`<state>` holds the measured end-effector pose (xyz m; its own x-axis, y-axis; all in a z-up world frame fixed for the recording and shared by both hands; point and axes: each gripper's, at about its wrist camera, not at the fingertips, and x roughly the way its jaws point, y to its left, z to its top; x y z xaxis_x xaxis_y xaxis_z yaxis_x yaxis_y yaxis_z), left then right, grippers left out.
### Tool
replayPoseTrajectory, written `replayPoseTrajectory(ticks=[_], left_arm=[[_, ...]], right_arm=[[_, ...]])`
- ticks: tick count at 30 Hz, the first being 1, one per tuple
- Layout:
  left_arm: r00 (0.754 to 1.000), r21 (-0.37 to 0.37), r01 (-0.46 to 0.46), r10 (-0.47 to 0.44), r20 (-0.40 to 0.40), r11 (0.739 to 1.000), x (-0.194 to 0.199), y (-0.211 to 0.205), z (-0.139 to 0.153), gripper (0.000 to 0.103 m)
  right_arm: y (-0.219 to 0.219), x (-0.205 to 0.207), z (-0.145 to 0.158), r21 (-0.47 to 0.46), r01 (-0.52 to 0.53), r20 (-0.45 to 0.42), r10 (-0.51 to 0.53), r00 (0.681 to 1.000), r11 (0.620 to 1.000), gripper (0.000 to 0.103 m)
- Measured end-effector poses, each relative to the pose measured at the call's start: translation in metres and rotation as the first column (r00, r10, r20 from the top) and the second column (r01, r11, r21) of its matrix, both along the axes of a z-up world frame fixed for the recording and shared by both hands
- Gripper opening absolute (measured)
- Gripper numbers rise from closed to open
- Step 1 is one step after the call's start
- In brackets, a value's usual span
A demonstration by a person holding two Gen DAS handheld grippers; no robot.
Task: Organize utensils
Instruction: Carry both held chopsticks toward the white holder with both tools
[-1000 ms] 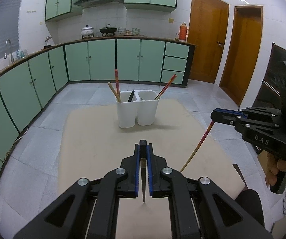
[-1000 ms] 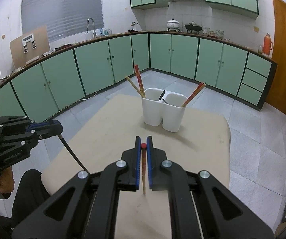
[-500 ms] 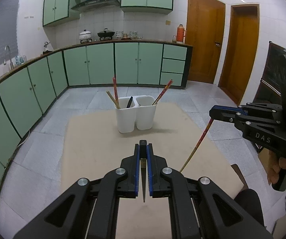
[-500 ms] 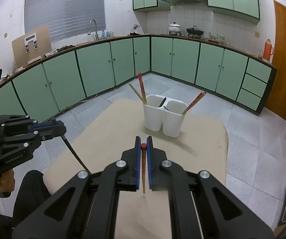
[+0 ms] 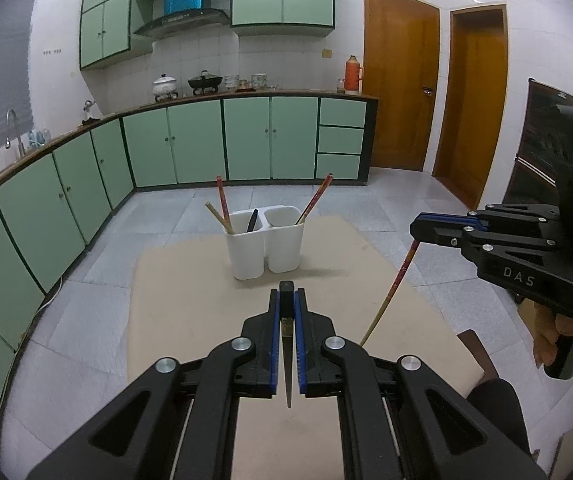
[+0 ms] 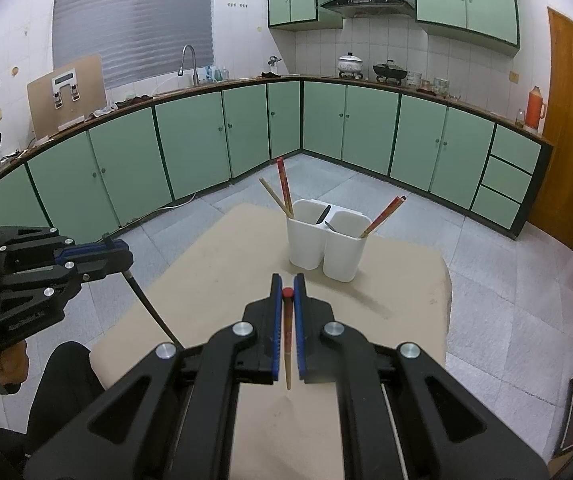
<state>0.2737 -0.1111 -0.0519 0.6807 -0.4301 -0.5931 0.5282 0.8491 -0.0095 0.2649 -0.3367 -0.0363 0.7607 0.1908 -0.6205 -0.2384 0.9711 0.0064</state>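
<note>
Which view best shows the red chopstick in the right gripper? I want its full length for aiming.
The left wrist view: the red chopstick hangs side-on below the right gripper. The right wrist view shows it foreshortened between the pads.

A low table with a beige top point(image 5: 190, 312) stands on a floor of pale grey tiles point(image 5: 86, 320) in the middle of the kitchen. Its corners are rounded, and its surface shows a few faint marks and stains. The only thing resting directly on it is a white two-compartment utensil holder point(image 5: 264, 246), set upright toward the far edge, roughly centred between left and right. The holder casts a soft shadow on the tabletop to its right. The near stretch of the table point(image 6: 222, 264) lies bare.
</note>
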Motion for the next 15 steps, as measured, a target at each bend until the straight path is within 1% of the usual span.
replayPoseTrajectory(ticks=[10,15], left_arm=[[0.999,0.006,0.018,-0.018,0.028,1.0,0.002,-0.004,0.009,0.007],[0.999,0.006,0.024,-0.024,0.049,1.0,0.006,-0.005,0.02,0.007]], right_arm=[[0.001,0.004,0.004,-0.018,-0.014,-0.001,0.014,1.0,1.0,0.005],[0.001,0.008,0.011,-0.023,-0.021,0.004,0.021,1.0,1.0,0.005]])
